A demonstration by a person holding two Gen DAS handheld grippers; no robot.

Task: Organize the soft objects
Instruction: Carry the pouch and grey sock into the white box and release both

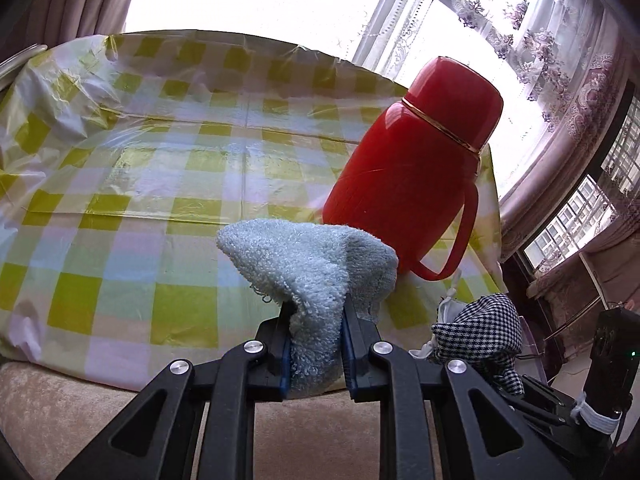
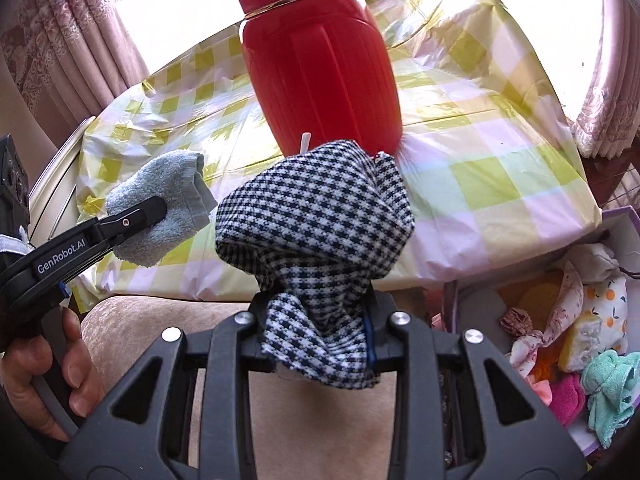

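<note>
Left gripper [image 1: 316,344], black plastic linkage with blue pads: jaws clamped on a pale blue terry towel [image 1: 316,276], looped nap, bunched into a soft hump above the fingers and pinched narrow between them; held in the air over the near edge of the worktop [image 1: 120,152]. Worktop covered in thin glossy plastic sheet, yellow-green, pale blue and white checks, creased and crinkled toward the left edge. Left and centre of it lie bare, wide open surface. Right of the towel, a red thermos flask [image 1: 416,168], smooth hard plastic, rounded cap, gold band at the shoulder, loop handle; it stands near the worktop's right edge. Right gripper [image 2: 320,336]: jaws clamped on a houndstooth cloth pouch [image 2: 316,220], navy-and-white woven fabric, puffed above the fingers, gathered tight at the pinch, also off the surface at the near edge. A white cord end pokes up behind it. Person's hand [image 2: 44,364] wraps the left gripper's handle. Below the worktop's front edge, beige plush upholstery [image 2: 168,320]. Far right, beside the worktop's corner, an open box [image 2: 624,216] heaped with soft items: teal and pink cloths, printed fabric bundles, yellow sponge. Lace curtains [image 1: 560,52] behind.
</note>
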